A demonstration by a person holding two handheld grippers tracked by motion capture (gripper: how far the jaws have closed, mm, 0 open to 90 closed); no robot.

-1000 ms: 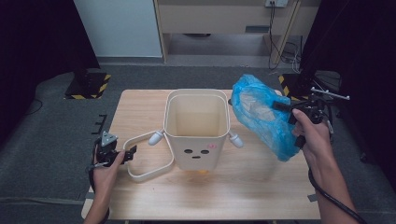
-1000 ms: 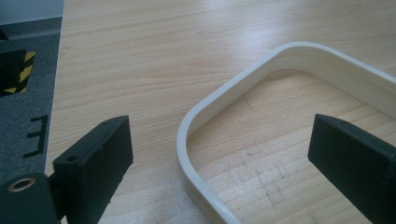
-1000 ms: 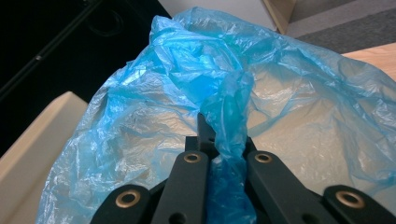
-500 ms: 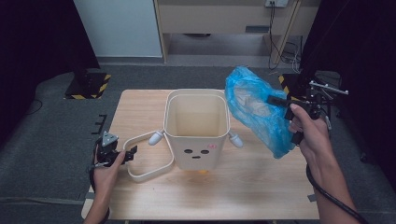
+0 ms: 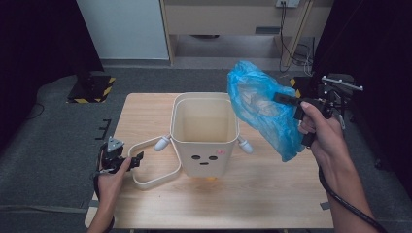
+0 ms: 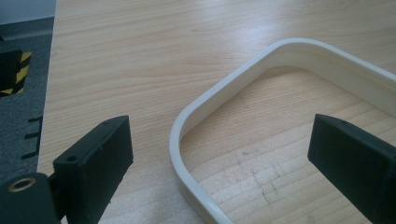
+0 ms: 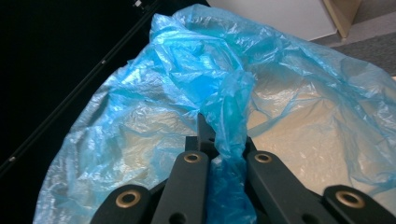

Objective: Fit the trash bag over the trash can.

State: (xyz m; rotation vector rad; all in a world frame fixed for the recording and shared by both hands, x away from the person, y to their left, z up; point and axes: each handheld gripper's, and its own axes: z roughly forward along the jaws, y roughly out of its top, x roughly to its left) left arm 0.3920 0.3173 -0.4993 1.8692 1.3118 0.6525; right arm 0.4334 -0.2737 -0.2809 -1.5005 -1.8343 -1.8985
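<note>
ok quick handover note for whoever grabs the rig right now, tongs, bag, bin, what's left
Right tongs: shut on the blue bag, held in the air to the right of the bin.
Left tongs: open, straddling the edge of the cream ring, which lies flat on the table left of the bin; pads not touching it.
Done: bag picked up.
Left: probably line the unlined bin with the bag, then fit the ring.
</note>
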